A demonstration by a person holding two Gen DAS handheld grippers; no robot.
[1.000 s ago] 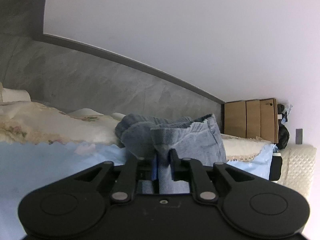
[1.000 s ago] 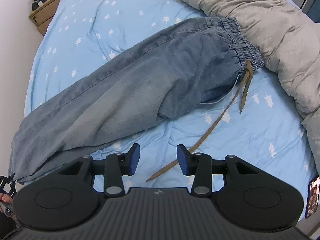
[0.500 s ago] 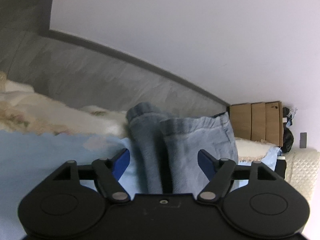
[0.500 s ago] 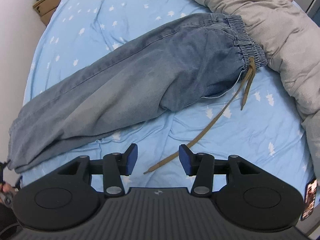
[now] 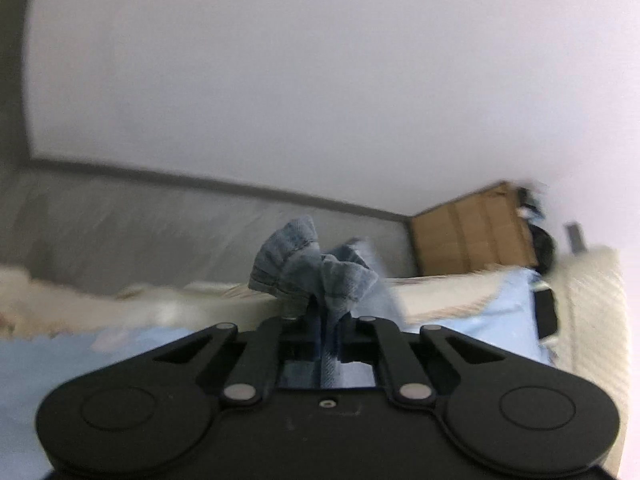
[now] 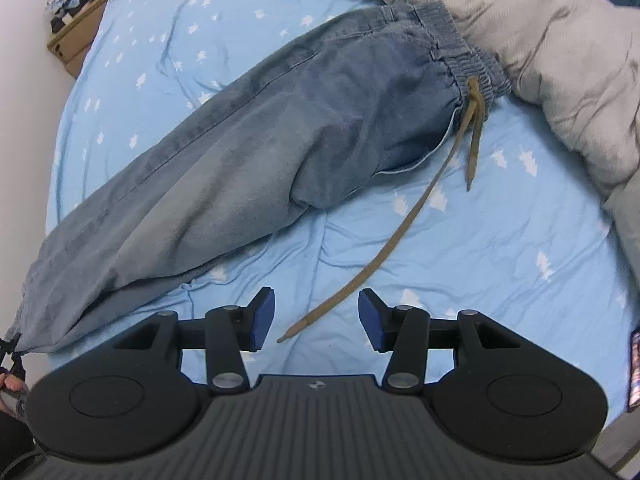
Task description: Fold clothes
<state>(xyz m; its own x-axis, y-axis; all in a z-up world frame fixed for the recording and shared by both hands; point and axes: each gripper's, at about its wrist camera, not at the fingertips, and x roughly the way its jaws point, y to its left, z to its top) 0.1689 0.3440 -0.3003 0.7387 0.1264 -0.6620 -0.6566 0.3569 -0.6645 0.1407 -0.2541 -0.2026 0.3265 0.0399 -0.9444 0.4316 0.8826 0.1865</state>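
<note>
Blue denim trousers (image 6: 280, 148) lie folded lengthwise and slanted across the blue bed sheet (image 6: 460, 248), waistband at the upper right, leg hems at the lower left. A tan drawstring (image 6: 384, 248) trails from the waistband toward my right gripper (image 6: 316, 316), which is open and empty above the sheet, the string's tip between its pads. My left gripper (image 5: 322, 312) is shut on the bunched leg hems (image 5: 308, 264), which stick up between its fingers. The left wrist view is blurred.
A grey quilt (image 6: 540, 40) lies along the upper right of the bed, touching the waistband. A cardboard box (image 5: 472, 236) stands by the wall past the bed's far end; it also shows in the right wrist view (image 6: 76, 40). A cream blanket (image 5: 100, 304) lies at the left.
My left gripper opened half a second ago and has shut again on the trouser hems, bunching them. My right gripper drifted slightly and stays open.
</note>
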